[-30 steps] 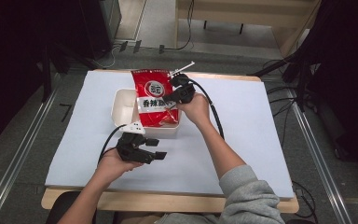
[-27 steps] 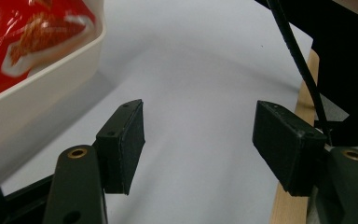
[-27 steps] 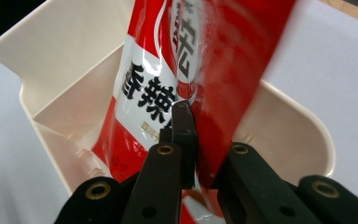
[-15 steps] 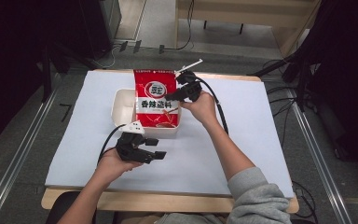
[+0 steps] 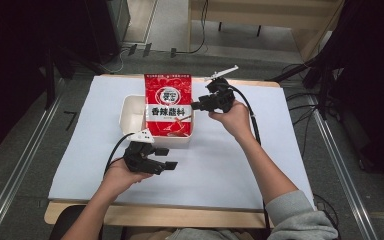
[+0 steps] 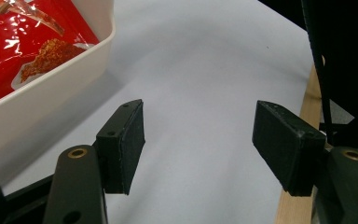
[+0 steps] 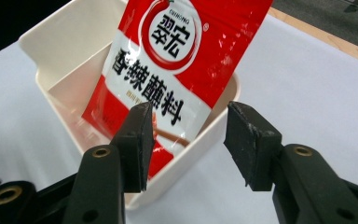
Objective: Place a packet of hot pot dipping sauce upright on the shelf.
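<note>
The tabletop [image 5: 260, 170] carries a white tray [image 5: 130, 116]. The red pouch [image 5: 168, 102] now lies in the tray, top edge leaning over the far rim: placement looks complete. The right hand-held gripper [image 5: 196, 106], just opened, stands beside the pouch with nothing between its jaws. The left hand-held gripper [image 5: 167, 159] rests apart, empty. Remaining: withdraw.
</note>
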Motion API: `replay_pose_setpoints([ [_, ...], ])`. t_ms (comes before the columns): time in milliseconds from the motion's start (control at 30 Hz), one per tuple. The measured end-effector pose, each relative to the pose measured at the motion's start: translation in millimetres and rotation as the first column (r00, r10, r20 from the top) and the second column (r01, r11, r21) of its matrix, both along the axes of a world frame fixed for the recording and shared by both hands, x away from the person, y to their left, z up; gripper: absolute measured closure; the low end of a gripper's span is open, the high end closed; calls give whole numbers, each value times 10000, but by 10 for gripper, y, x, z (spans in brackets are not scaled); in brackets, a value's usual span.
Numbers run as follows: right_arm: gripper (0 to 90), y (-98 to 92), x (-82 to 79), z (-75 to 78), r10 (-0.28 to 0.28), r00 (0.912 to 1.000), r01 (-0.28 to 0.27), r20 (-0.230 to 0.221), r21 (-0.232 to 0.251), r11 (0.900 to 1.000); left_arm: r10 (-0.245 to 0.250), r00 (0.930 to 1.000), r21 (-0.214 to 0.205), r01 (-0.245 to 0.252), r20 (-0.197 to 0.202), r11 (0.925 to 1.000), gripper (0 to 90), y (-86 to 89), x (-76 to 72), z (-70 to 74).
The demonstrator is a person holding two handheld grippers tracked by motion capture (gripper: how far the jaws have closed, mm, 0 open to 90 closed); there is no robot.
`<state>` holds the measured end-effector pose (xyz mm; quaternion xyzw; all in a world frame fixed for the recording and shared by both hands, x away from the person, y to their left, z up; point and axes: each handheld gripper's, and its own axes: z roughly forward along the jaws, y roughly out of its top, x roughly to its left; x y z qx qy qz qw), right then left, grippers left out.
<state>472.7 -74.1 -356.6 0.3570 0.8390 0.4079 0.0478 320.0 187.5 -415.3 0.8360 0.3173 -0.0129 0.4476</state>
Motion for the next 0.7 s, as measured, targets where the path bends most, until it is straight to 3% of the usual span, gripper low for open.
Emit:
replay_pose_setpoints([
  [267,511,-180,-280,-73,248,9996,-251,128,210,9995,111,9999,36,-111,19,9999,349,20,4,5],
  [700,463,-437,-765,-371,499,9982,-519,320,666,9964,164,9998,116,-162,-151,9998,349,31,21,-3],
])
